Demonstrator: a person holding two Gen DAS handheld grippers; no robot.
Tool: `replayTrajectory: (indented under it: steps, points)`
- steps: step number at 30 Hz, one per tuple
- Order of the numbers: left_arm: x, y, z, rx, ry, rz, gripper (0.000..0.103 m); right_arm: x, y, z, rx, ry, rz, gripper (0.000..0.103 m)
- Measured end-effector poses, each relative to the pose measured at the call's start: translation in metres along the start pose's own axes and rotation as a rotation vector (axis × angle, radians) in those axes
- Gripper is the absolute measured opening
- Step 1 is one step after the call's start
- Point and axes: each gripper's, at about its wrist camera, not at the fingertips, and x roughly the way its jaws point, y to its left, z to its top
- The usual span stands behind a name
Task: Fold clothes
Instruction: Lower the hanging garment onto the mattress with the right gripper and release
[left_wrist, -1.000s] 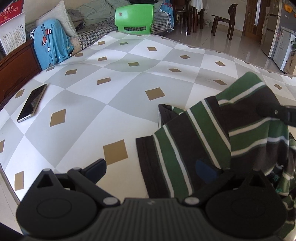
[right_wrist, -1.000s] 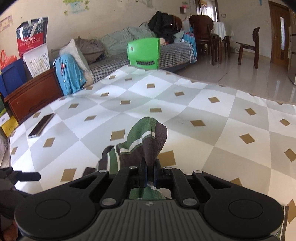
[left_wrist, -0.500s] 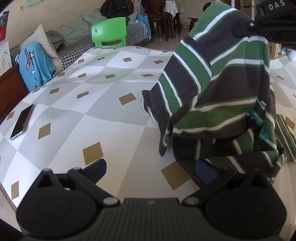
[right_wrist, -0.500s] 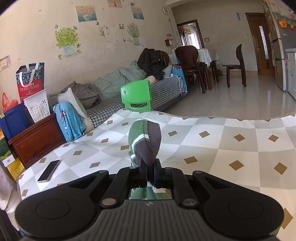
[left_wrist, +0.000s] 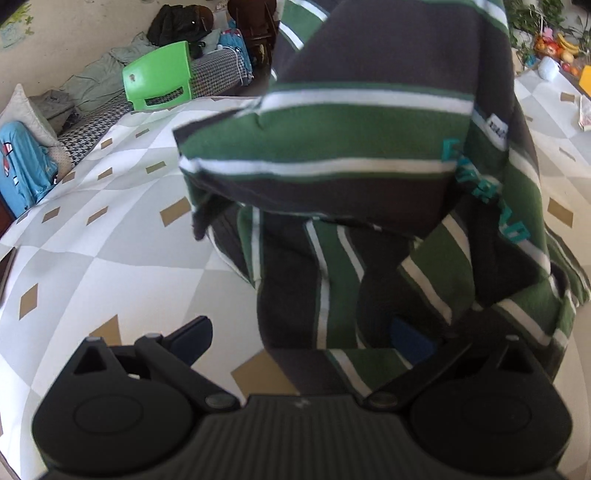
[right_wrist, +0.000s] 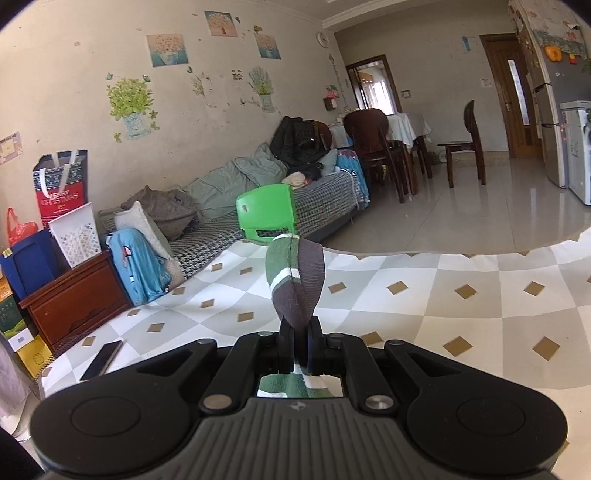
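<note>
A green, dark brown and white striped sweater (left_wrist: 369, 147) hangs in the air in the left wrist view, and its lower part drapes onto the checked tablecloth (left_wrist: 110, 258). My left gripper (left_wrist: 301, 339) is open low over the table. The hanging cloth lies between its wide-spread fingers and covers part of the right blue pad (left_wrist: 410, 338). In the right wrist view my right gripper (right_wrist: 299, 343) is shut on a bunched fold of the sweater (right_wrist: 295, 280), held well above the table (right_wrist: 480, 306).
A phone (right_wrist: 101, 360) lies near the table's left edge. Beyond the far edge stand a green plastic chair (right_wrist: 266, 218) and a sofa (right_wrist: 221, 206) piled with clothes. Fruit (left_wrist: 554, 44) and a yellow item sit at the far right. A wooden cabinet (right_wrist: 74, 295) stands to the left.
The right gripper has lifted the sweater off the table and higher. The left gripper has moved right and lower, up to the hanging cloth, which now lies between its open fingers.
</note>
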Motion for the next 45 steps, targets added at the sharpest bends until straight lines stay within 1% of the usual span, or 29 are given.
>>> replayTrajectory:
  steps: [4,6,10,12,15,20,23,24,25,26,28,31,36,39,43,45]
  points:
    - [0.006,-0.008,-0.015,0.014,0.038,-0.043,0.103,0.010,-0.016,-0.006,0.028,0.058,-0.116,0.007]
    - [0.004,-0.010,-0.024,0.015,0.041,-0.058,0.103,0.013,-0.023,-0.009,0.032,0.081,-0.170,0.007]
    - [-0.002,-0.006,-0.034,-0.018,0.074,-0.076,0.103,0.013,-0.032,-0.012,0.046,0.091,-0.208,0.007]
    - [-0.005,-0.003,-0.039,-0.041,0.099,-0.078,0.103,0.013,-0.032,-0.014,0.038,0.092,-0.215,0.007]
    - [-0.010,0.003,-0.048,-0.081,0.132,-0.063,0.103,0.012,-0.031,-0.017,0.017,0.090,-0.214,0.007]
    - [-0.025,0.012,-0.070,-0.167,0.169,0.011,0.103,0.009,-0.020,-0.023,-0.068,0.062,-0.193,0.008]
    - [-0.036,0.014,-0.086,-0.204,0.188,0.045,0.103,0.010,-0.014,-0.027,-0.100,0.074,-0.172,0.008]
    - [-0.039,0.014,-0.090,-0.208,0.195,0.045,0.103,0.010,-0.012,-0.028,-0.107,0.084,-0.166,0.010]
    - [-0.042,0.013,-0.093,-0.207,0.202,0.041,0.103,0.011,-0.011,-0.029,-0.114,0.094,-0.160,0.017]
    - [-0.043,0.013,-0.095,-0.200,0.206,0.038,0.103,0.011,-0.010,-0.030,-0.117,0.099,-0.158,0.020]
    - [-0.046,0.011,-0.095,-0.166,0.205,0.042,0.103,0.009,-0.009,-0.031,-0.126,0.094,-0.171,0.037]
    - [-0.050,0.010,-0.097,-0.124,0.195,0.039,0.103,0.004,-0.010,-0.030,-0.137,0.079,-0.196,0.042]
    - [-0.064,0.011,-0.098,-0.074,0.138,0.008,0.103,-0.005,-0.025,-0.026,-0.059,0.091,-0.189,0.046]
    - [-0.067,0.012,-0.084,-0.054,0.090,-0.007,0.103,-0.010,-0.037,-0.024,0.006,0.101,-0.166,0.047]
    - [-0.071,0.015,-0.069,-0.039,0.045,-0.038,0.103,-0.014,-0.050,-0.025,0.076,0.134,-0.101,0.048]
    - [-0.070,0.015,-0.062,-0.023,0.033,-0.047,0.103,-0.013,-0.050,-0.027,0.078,0.170,-0.060,0.049]
